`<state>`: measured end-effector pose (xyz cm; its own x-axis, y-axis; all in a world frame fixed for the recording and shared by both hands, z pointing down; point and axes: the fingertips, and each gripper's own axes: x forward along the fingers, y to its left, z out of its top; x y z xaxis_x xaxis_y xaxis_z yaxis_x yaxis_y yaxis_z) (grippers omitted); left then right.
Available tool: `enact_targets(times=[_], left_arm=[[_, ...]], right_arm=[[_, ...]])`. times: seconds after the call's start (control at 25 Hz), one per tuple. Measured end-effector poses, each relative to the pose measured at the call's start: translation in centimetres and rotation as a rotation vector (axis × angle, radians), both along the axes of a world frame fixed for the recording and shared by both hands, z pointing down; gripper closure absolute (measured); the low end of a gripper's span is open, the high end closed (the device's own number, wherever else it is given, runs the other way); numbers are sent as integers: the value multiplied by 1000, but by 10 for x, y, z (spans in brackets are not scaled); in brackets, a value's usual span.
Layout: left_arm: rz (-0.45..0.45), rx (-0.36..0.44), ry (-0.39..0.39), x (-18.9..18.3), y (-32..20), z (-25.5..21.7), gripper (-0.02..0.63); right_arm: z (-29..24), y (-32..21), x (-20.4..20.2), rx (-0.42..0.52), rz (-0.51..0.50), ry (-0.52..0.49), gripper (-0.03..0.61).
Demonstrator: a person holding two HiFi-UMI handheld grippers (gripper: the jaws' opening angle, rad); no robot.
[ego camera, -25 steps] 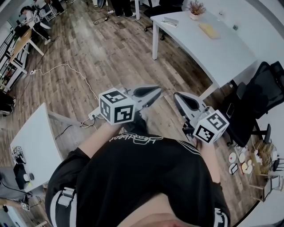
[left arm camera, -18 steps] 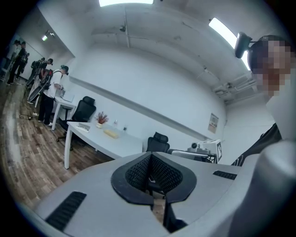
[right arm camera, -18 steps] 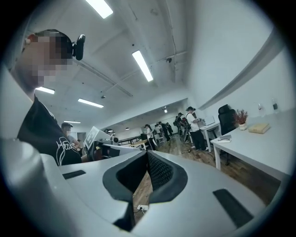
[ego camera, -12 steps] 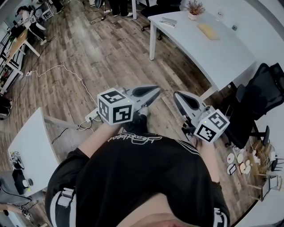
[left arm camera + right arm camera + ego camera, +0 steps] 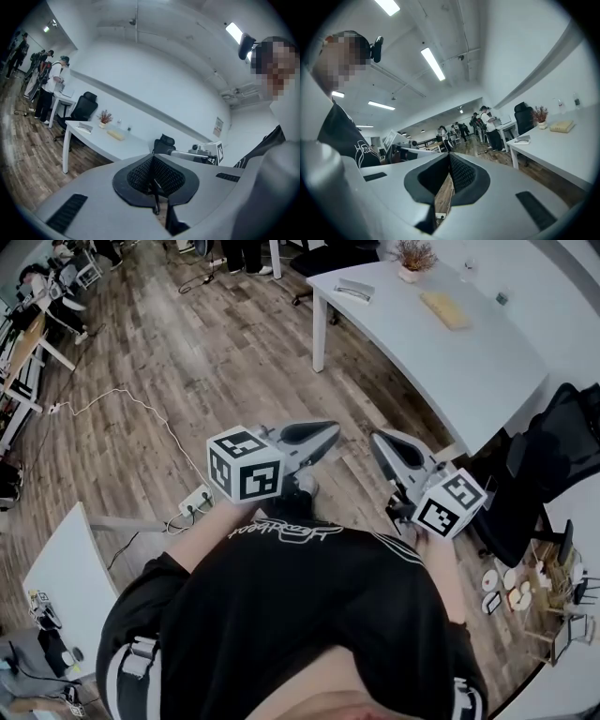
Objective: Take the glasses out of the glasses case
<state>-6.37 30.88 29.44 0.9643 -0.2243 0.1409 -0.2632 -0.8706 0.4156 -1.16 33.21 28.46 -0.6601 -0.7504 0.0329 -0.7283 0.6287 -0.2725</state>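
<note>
Between the jaws of the left gripper (image 5: 326, 430) nothing is sitting. Its ribbed pads are pressing tip to tip, clenched on air. The right gripper (image 5: 377, 439) just beside it is doing the same, with only a sliver of wooden floor (image 5: 234, 362) showing through the gap lower down. Both are hovering just ahead of the person's black shirt (image 5: 300, 615), pointing forward and slightly toward each other.

Ahead of the right gripper and well apart from it, a white table (image 5: 487, 362) is carrying a tan oblong item (image 5: 443, 307), a flat grey item (image 5: 357, 287) and a small potted plant (image 5: 413, 259). No view is showing a glasses case clearly, and I cannot tell whether the tan item is it.

Judging from the task, the case is likely going to feel light, rigid and smooth. It is asking for one gripper pinning its lower shell by the long sides while the other is prying the lid at the front lip. The glasses inside are probably going to be thin and fragile, so taking them by the bridge or a temple arm, not the lenses, is looking safest.
</note>
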Motion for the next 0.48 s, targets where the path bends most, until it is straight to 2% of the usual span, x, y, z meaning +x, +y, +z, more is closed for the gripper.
enact_targets(times=[0.48], left_arm=[[42, -25, 4, 18, -208, -15, 606]], right_arm=[[-11, -194, 23, -39, 69, 5, 569]])
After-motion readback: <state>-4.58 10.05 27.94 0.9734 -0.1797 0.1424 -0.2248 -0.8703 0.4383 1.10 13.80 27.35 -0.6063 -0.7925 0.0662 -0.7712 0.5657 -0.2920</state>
